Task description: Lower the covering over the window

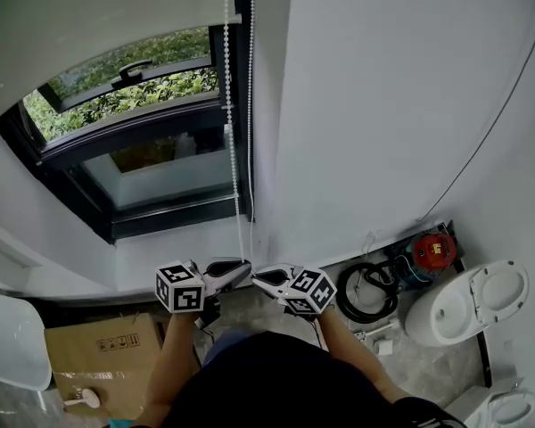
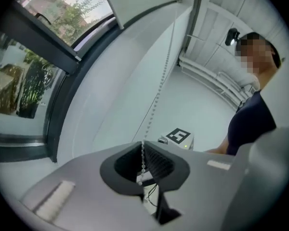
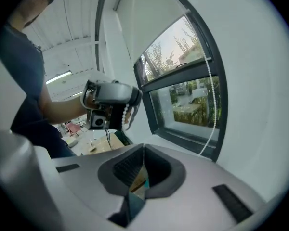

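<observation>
Our left gripper (image 2: 143, 148) has its jaws pinched shut on the bead chain (image 2: 157, 96), and our right gripper (image 3: 143, 150) sits just beside it, jaws closed with nothing between them. The chain climbs past the window's (image 1: 134, 105) right edge to the blind (image 1: 98, 16) — which covers only the top part of the glass.

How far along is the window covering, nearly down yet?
Barely started. The blind covers only the top; most of the glass is bare. In hand: the left gripper is shut on the bead chain, the right gripper shut on nothing. Left: working the chain until the glass is covered.
</observation>
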`<state>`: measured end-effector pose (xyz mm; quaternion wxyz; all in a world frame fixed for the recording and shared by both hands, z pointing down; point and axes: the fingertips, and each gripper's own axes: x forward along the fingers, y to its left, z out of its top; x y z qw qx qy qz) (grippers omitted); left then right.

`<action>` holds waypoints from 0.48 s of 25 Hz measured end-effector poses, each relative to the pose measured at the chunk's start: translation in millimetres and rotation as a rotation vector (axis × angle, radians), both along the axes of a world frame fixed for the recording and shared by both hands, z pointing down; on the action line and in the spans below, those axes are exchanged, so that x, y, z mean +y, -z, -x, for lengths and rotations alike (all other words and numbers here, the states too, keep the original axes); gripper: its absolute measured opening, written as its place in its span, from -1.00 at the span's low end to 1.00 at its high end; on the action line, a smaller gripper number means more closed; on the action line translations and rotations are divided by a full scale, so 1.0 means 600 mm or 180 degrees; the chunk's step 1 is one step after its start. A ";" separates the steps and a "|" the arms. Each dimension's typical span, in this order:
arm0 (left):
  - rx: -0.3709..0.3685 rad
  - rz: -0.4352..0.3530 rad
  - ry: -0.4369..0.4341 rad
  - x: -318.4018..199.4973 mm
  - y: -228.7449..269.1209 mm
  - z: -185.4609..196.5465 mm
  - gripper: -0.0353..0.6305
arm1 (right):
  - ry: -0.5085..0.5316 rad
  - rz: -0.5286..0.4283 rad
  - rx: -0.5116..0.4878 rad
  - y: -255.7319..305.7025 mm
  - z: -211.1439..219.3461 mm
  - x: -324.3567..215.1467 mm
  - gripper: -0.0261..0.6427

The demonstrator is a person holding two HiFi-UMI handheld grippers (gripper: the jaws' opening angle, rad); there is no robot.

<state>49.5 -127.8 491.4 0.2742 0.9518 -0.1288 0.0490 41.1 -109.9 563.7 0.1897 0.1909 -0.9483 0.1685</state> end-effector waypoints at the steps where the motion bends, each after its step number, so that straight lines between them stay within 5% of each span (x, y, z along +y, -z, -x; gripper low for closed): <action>1: 0.0088 0.0050 0.0037 0.002 -0.002 0.002 -0.82 | -0.0019 -0.0027 -0.0015 0.005 -0.002 -0.001 -0.88; 12: 0.0126 0.0039 0.0211 -0.028 -0.008 0.030 -0.82 | -0.0313 -0.0600 0.0042 0.100 -0.038 -0.034 -0.88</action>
